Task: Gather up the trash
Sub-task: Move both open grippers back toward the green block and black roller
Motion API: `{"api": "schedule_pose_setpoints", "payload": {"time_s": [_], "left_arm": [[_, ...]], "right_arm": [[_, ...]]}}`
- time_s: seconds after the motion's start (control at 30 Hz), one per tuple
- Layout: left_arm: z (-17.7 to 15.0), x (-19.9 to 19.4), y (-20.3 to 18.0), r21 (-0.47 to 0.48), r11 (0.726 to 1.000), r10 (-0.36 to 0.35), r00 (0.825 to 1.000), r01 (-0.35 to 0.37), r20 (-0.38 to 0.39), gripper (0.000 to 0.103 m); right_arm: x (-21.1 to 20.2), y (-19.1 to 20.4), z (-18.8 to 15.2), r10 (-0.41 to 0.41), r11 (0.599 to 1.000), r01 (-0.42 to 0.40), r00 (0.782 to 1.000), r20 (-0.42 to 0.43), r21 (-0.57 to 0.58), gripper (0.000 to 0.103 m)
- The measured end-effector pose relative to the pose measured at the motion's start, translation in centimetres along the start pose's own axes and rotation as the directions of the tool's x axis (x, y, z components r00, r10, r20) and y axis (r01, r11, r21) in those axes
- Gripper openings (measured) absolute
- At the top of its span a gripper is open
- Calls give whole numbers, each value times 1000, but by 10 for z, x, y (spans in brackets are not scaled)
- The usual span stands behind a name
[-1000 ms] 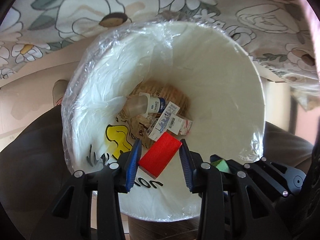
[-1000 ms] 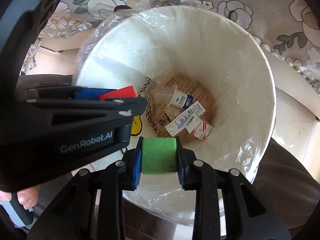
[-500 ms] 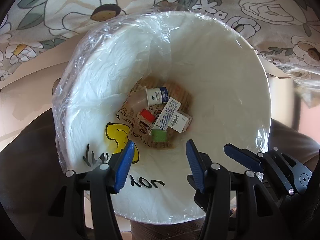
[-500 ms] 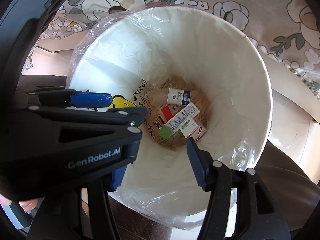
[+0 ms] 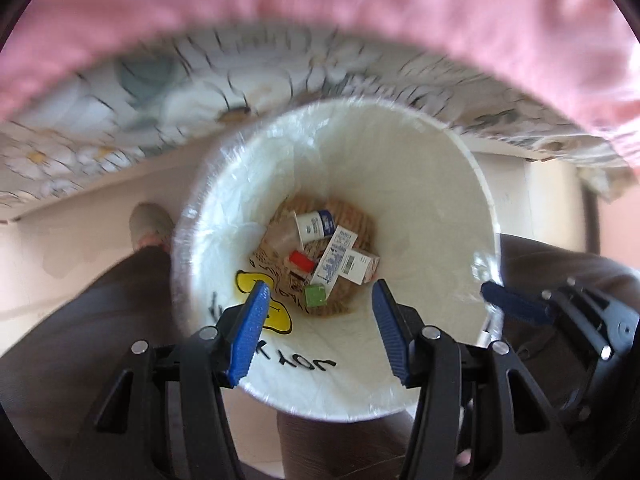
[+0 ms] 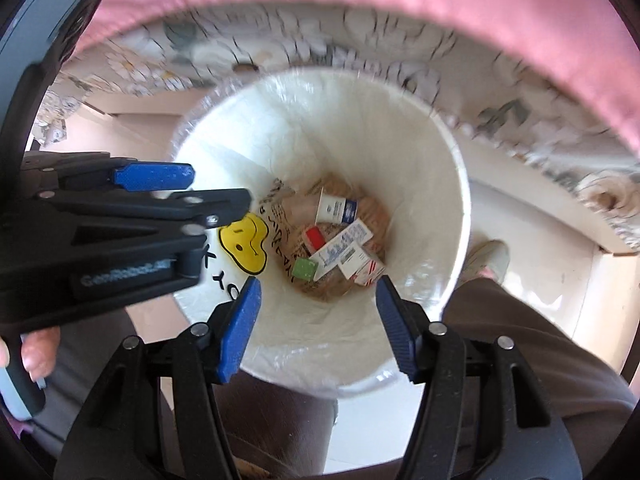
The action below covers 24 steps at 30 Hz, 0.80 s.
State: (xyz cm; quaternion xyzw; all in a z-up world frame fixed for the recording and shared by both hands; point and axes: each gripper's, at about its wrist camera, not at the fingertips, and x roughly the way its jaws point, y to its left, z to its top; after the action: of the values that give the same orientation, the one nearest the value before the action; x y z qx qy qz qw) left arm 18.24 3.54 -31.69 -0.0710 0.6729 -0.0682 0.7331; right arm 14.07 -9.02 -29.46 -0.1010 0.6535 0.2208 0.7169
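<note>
A white trash bin (image 5: 440, 208) lined with clear plastic stands below both grippers; it also shows in the right wrist view (image 6: 420, 168). At its bottom lie a red block (image 5: 303, 261), a green block (image 5: 315, 295), a small white cup (image 5: 316, 225) and paper cartons (image 5: 356, 266). The same red block (image 6: 314, 237) and green block (image 6: 304, 269) show in the right wrist view. My left gripper (image 5: 320, 332) is open and empty above the bin. My right gripper (image 6: 318, 326) is open and empty beside it.
A floral tablecloth (image 5: 160, 92) hangs behind the bin, with a pink cloth (image 5: 320, 4) above it. The person's dark trouser legs (image 6: 532, 344) flank the bin and a shoe (image 6: 490, 258) rests on the pale floor.
A second ago the left gripper held the red block and the right held the green block. Both opened and the blocks fell into the bin. Both grippers have since risen away from it.
</note>
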Motion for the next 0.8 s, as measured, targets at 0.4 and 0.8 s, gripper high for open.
{"api": "schedule_pose_setpoints", "payload": {"time_s": [0.4, 0.8], "left_arm": [[13, -144, -5, 27, 999, 36, 979, -42, 200, 56], [92, -276, -39, 54, 986, 126, 911, -159, 393, 67]], "right_arm": [[-144, -18, 11, -55, 998, 50, 955, 291, 25, 76], [-278, -42, 48, -70, 997, 55, 876, 477, 46, 78]]}}
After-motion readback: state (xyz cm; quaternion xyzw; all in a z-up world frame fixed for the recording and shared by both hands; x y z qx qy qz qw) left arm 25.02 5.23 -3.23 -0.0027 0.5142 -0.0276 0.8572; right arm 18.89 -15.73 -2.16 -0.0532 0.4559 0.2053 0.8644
